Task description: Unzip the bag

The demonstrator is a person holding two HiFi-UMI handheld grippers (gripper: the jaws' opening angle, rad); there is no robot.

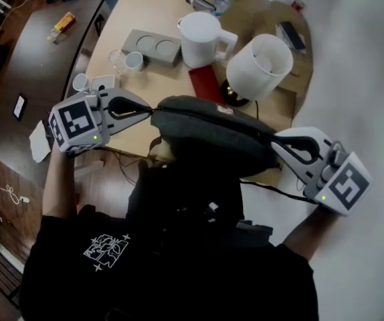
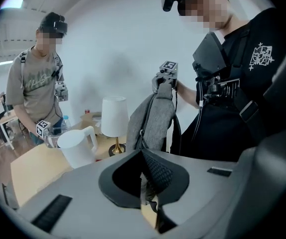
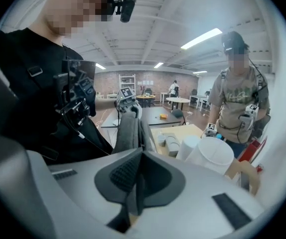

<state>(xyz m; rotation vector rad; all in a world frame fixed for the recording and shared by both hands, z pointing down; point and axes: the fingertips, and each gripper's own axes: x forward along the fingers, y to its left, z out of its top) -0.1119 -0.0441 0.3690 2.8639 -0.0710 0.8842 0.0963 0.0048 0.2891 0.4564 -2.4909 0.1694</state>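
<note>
Your left claw pinches the grey bag at its 9 o'clock end; your right claw pinches its 3 o'clock end.

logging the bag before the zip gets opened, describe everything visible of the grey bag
The grey bag looks like soft woven fabric, with black straps and a dark zip line along its top that appears closed. It is held lengthwise in the air, close to the person's chest. The left gripper is shut on one end, the right gripper on the other.
</note>
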